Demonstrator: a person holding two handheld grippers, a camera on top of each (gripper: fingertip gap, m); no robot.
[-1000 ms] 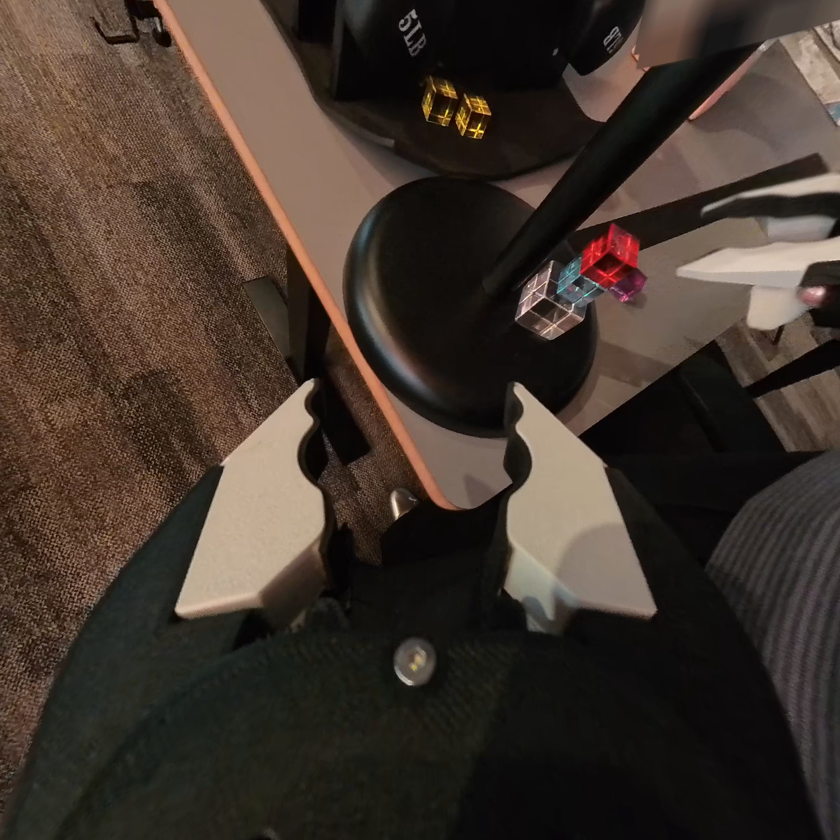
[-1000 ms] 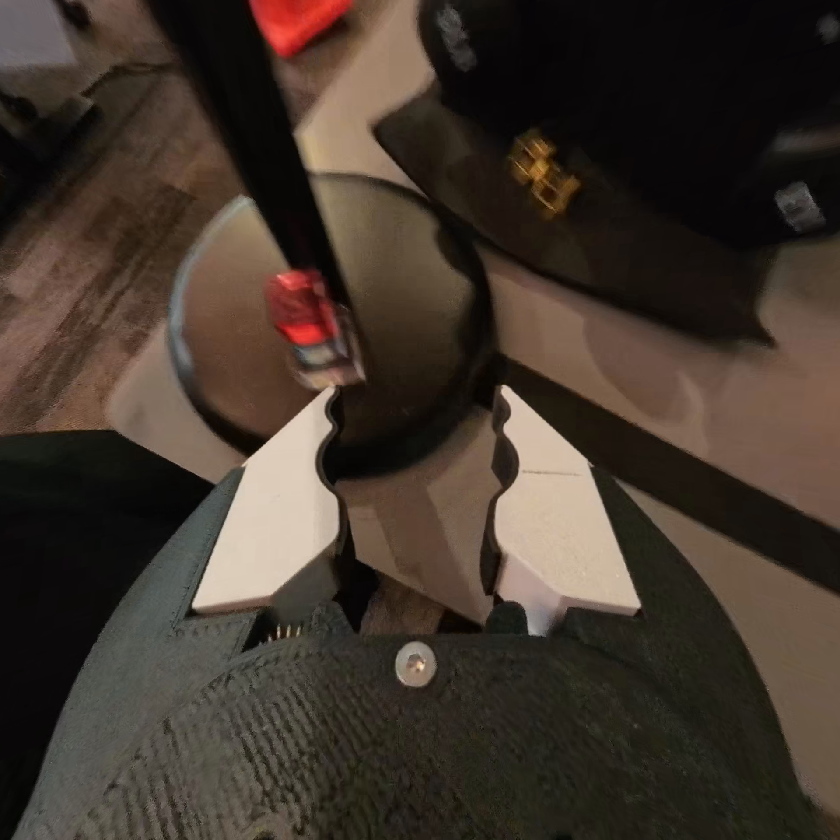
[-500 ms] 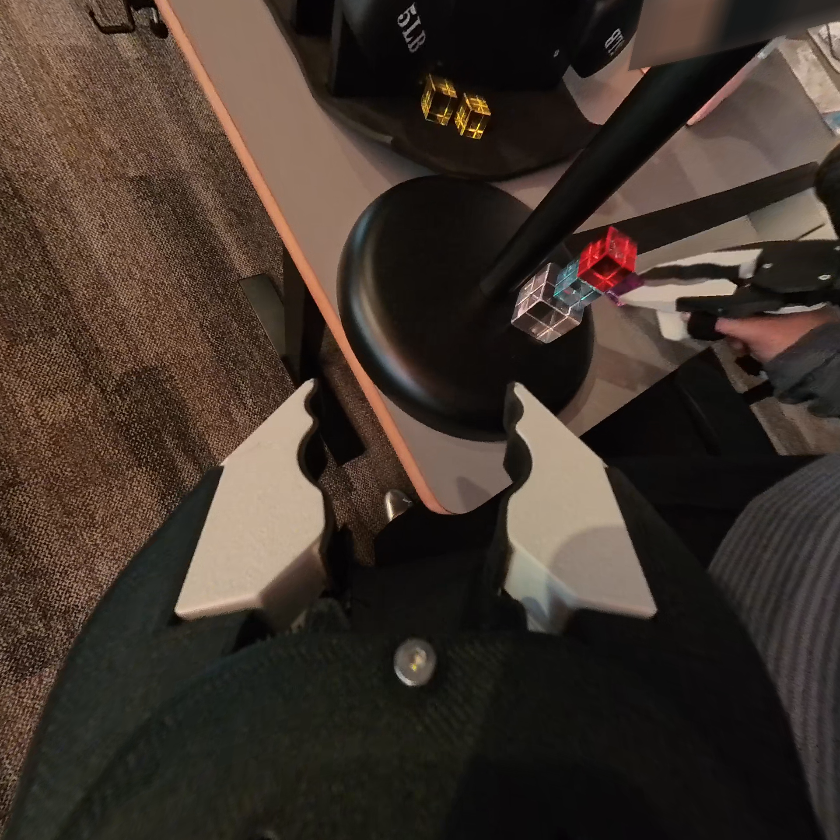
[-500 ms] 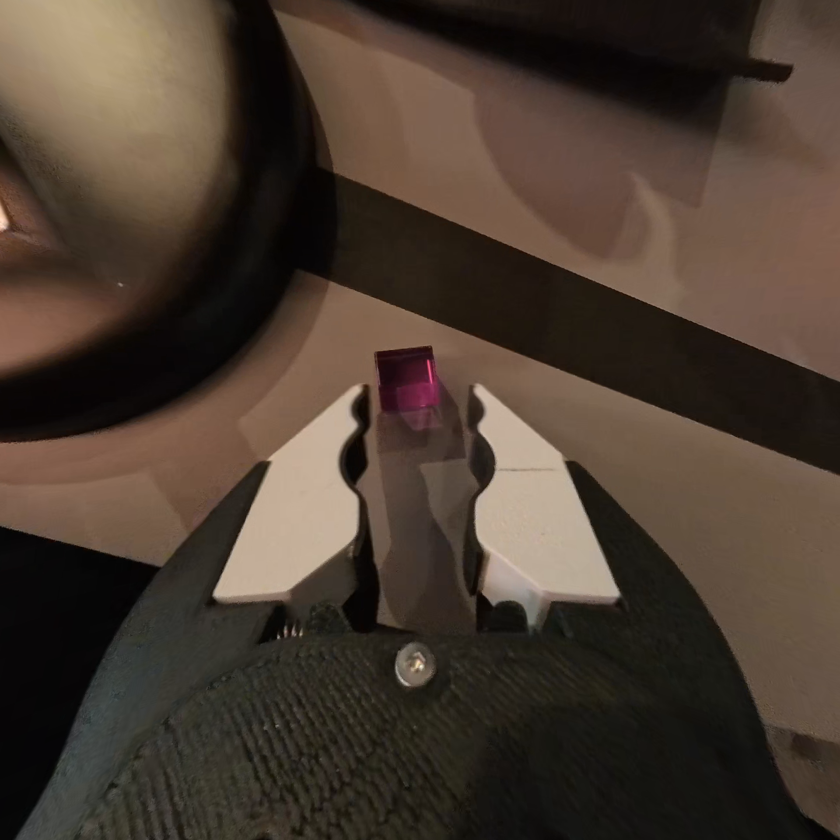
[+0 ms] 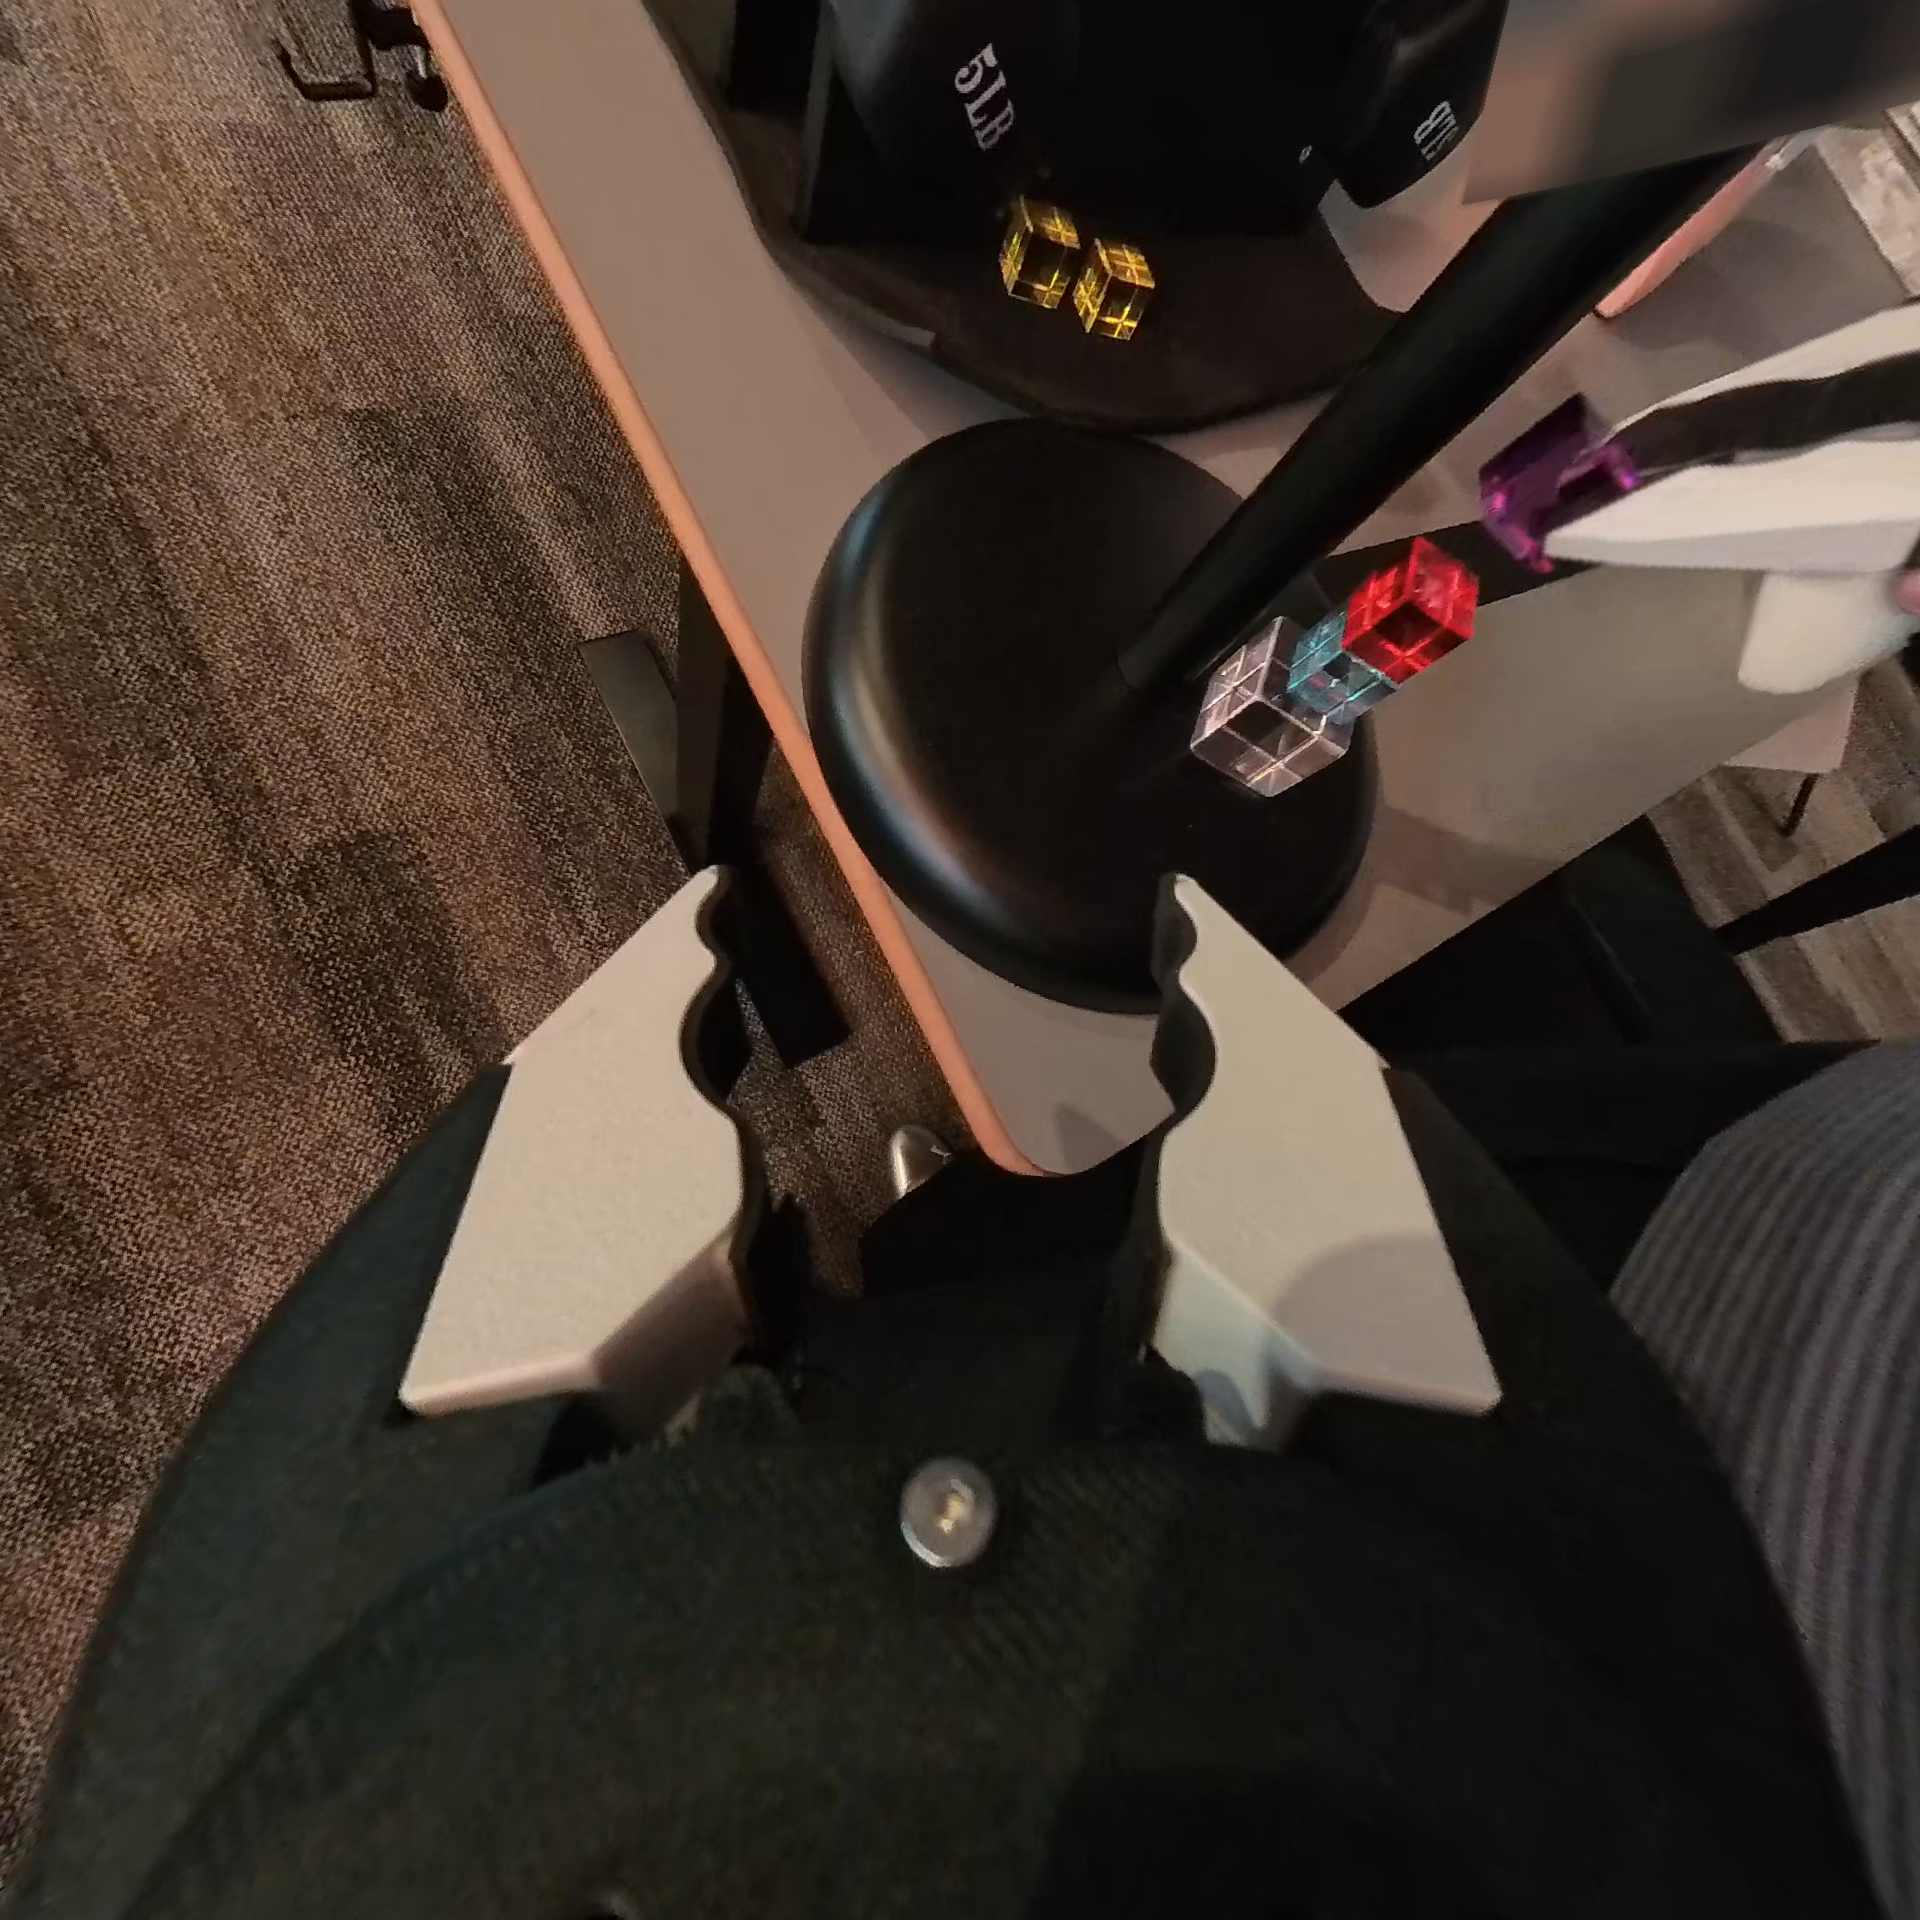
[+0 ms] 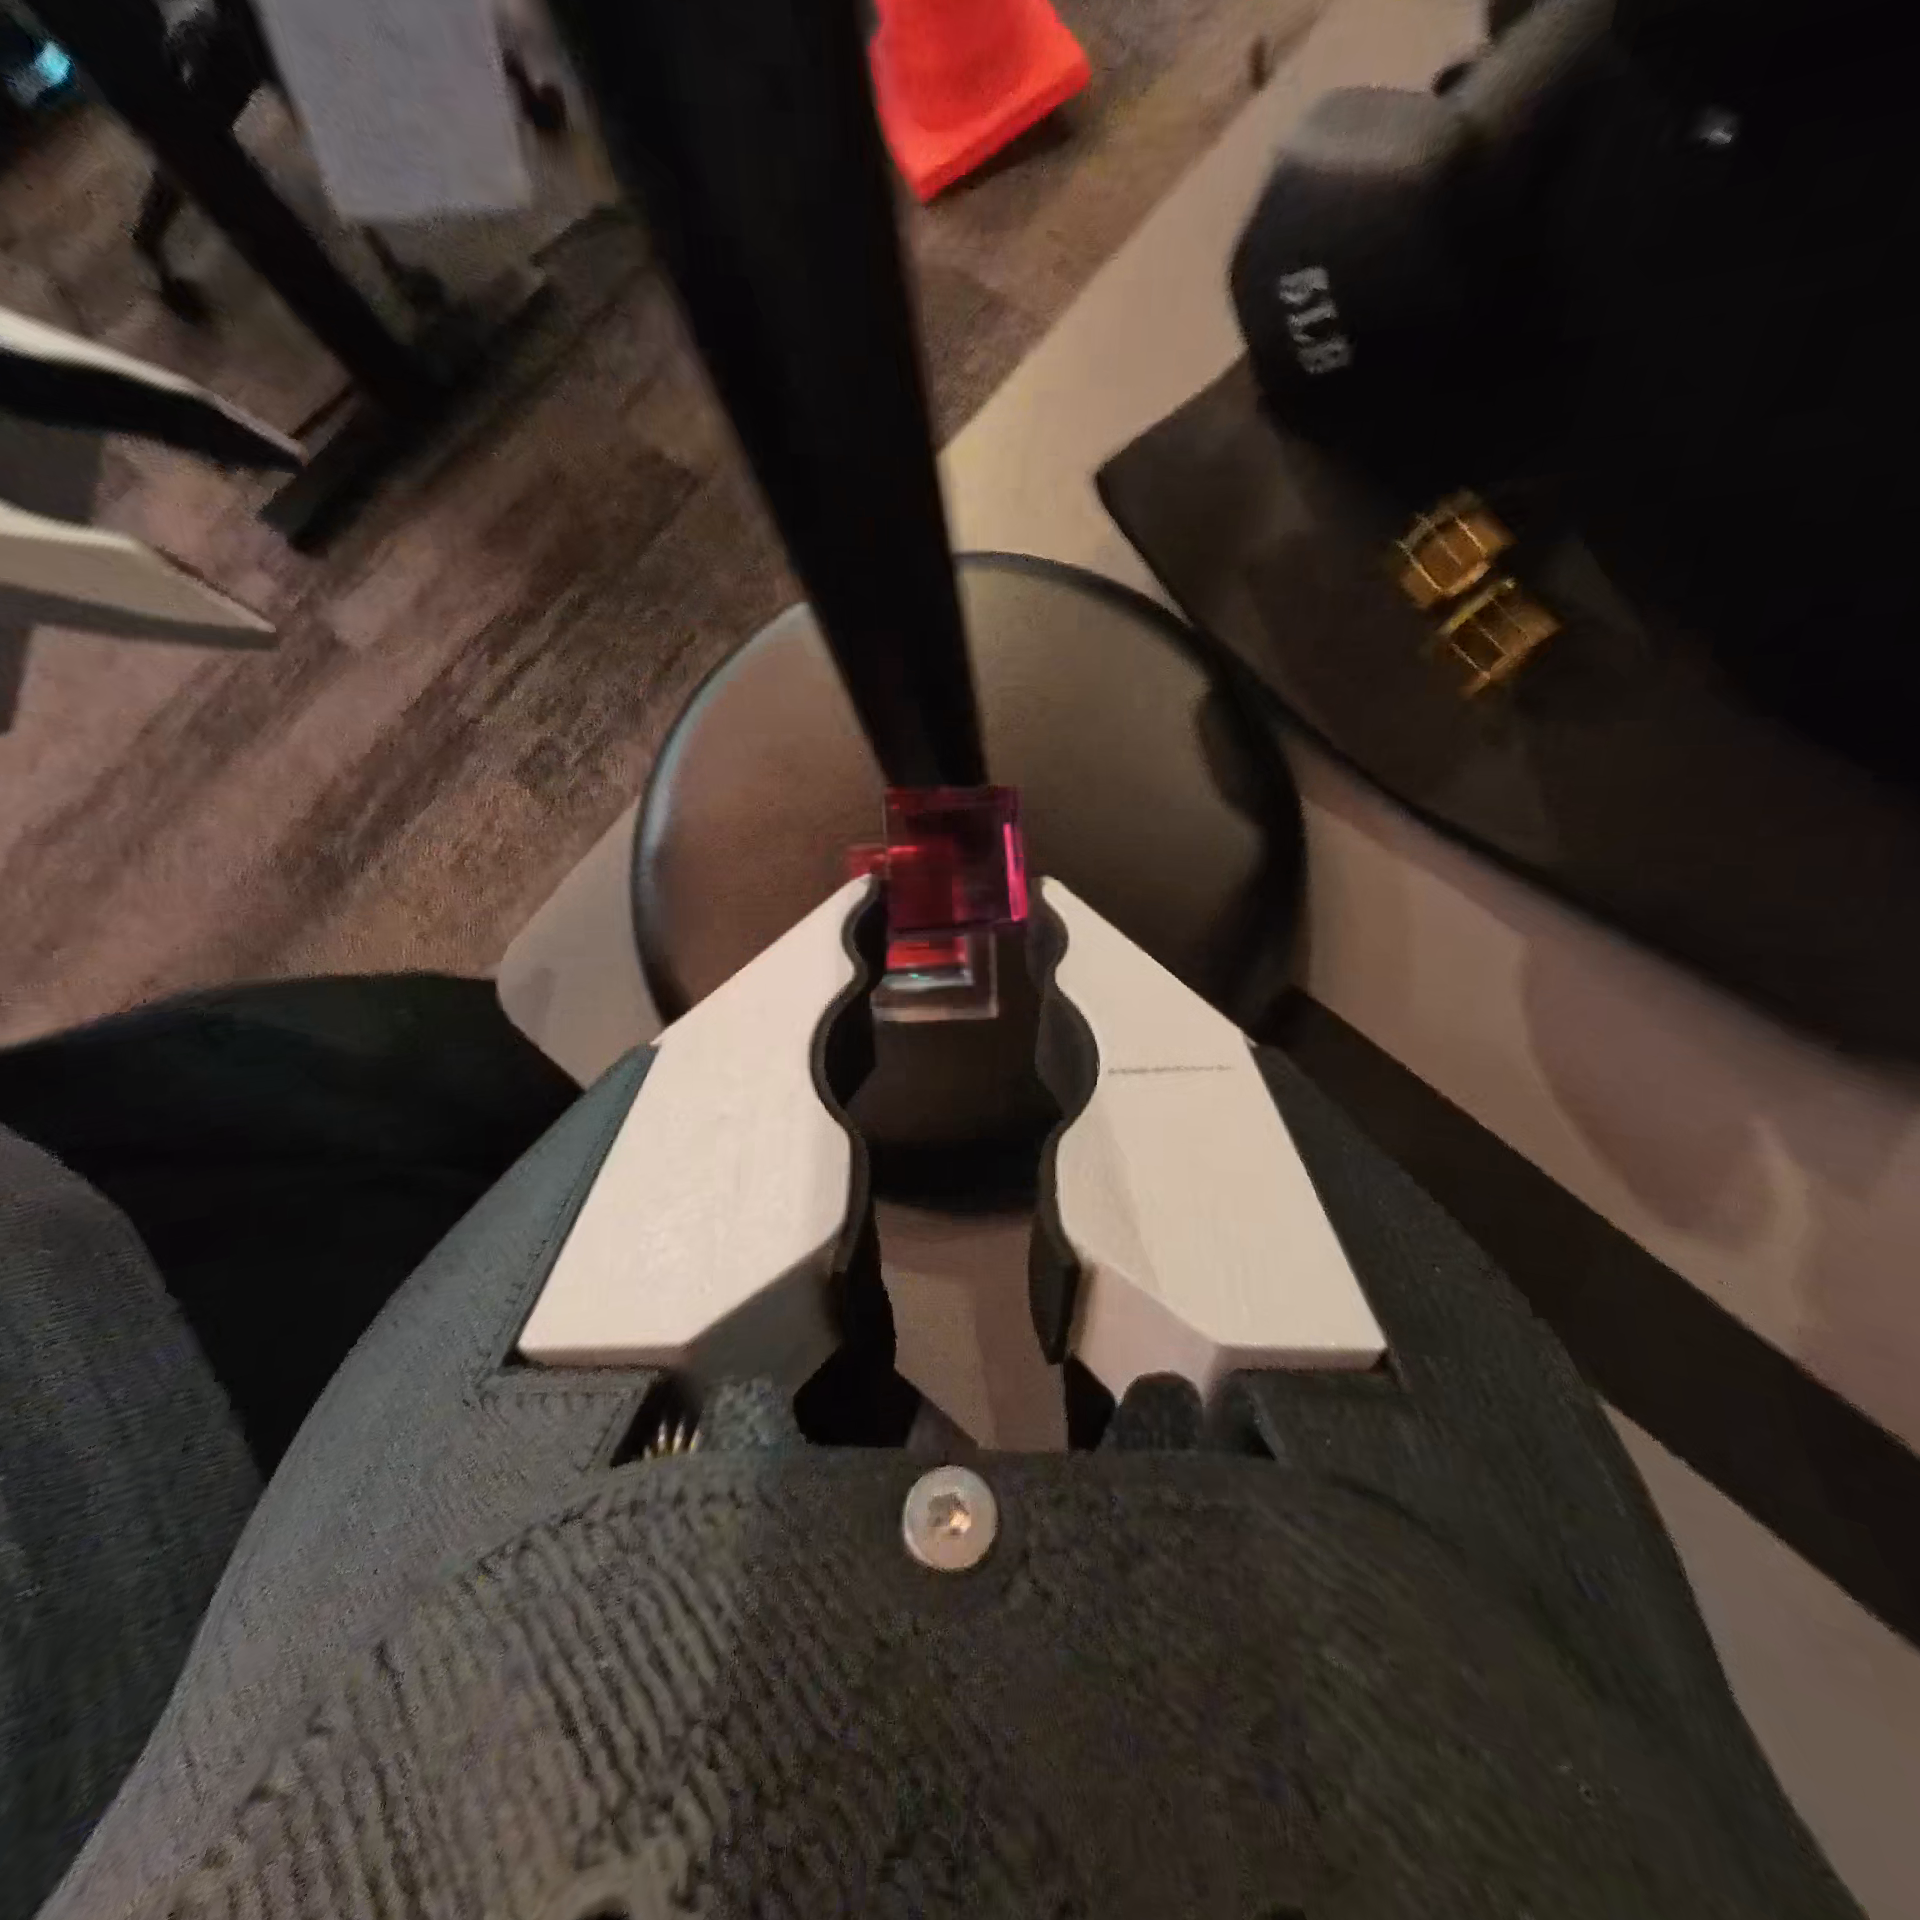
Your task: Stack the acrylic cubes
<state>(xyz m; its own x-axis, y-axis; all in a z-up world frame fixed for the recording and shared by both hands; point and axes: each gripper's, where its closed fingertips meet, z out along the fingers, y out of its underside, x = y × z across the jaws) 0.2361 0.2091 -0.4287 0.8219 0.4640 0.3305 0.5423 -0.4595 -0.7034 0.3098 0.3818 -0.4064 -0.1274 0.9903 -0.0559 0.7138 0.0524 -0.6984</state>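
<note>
A stack of three acrylic cubes, clear (image 5: 1268, 722), blue (image 5: 1330, 670) and red (image 5: 1413, 613), stands on the black round base (image 5: 1039, 727) of a stand. My right gripper (image 6: 956, 904) is shut on a purple cube (image 6: 956, 868) and holds it in the air just above and beside the stack. In the left wrist view the purple cube (image 5: 1553, 488) sits at the right gripper's white fingertips (image 5: 1714, 520). The red cube (image 6: 914, 951) shows under the purple one in the right wrist view. My left gripper (image 5: 948, 894) is open and empty over the table's near corner.
Two yellow cubes (image 5: 1075, 270) lie on a dark mat beside a black dumbbell (image 6: 1558, 260). The stand's black pole (image 5: 1351, 447) rises slanted right next to the stack. An orange cone (image 6: 966, 83) stands on the floor beyond the table edge (image 5: 665, 499).
My right gripper closed on the purple cube on the table, lifted it and carried it up over the stack. The left gripper has stayed in place, open.
</note>
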